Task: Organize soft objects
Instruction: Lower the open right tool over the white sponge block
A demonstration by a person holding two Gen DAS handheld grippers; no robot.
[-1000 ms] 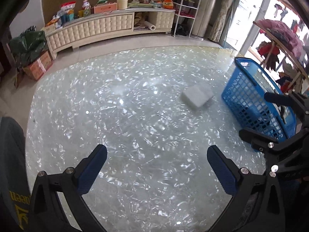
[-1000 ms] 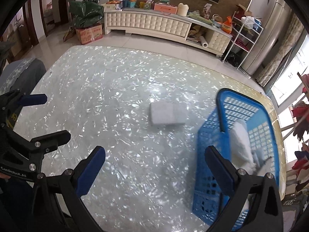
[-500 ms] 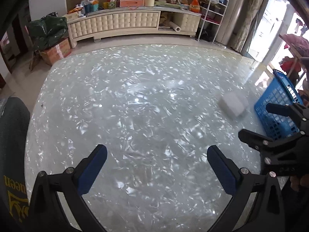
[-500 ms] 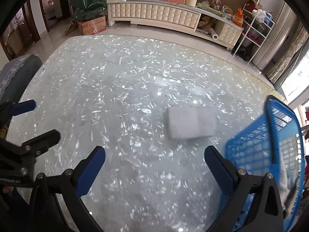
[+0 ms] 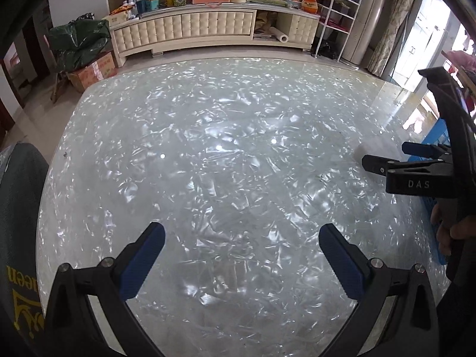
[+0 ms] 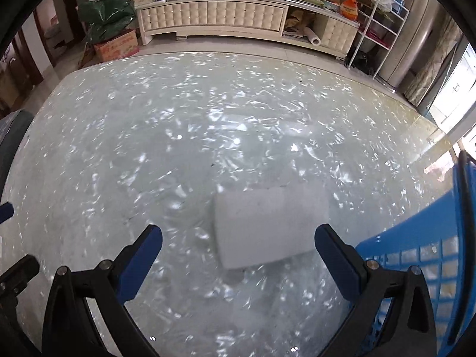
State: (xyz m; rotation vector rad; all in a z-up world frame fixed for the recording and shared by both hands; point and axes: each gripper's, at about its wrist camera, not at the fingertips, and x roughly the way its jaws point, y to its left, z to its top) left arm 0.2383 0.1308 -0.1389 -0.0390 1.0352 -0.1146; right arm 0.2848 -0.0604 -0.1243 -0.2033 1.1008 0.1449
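Note:
A white folded soft pad [image 6: 269, 226] lies flat on the shiny marbled table [image 6: 148, 148], just left of the blue plastic basket [image 6: 416, 255]. My right gripper [image 6: 238, 255] is open and empty, low over the table, with the pad between and just beyond its fingertips. In the left wrist view my left gripper [image 5: 241, 255] is open and empty over bare table [image 5: 208, 148]. The right gripper [image 5: 398, 163] shows at the right edge there, with a sliver of the pad [image 5: 374, 148] and the basket [image 5: 437, 136] behind it.
A long cream cabinet [image 6: 238, 17] with clutter on top stands across the floor beyond the table. A cardboard box and a green bag [image 6: 110, 29] sit at the far left. A white wire shelf [image 6: 377, 23] stands at the far right.
My right gripper has moved forward and down toward the pad, which now sits larger and between the fingers. The left gripper has swung left, away from the basket. Both stay open.

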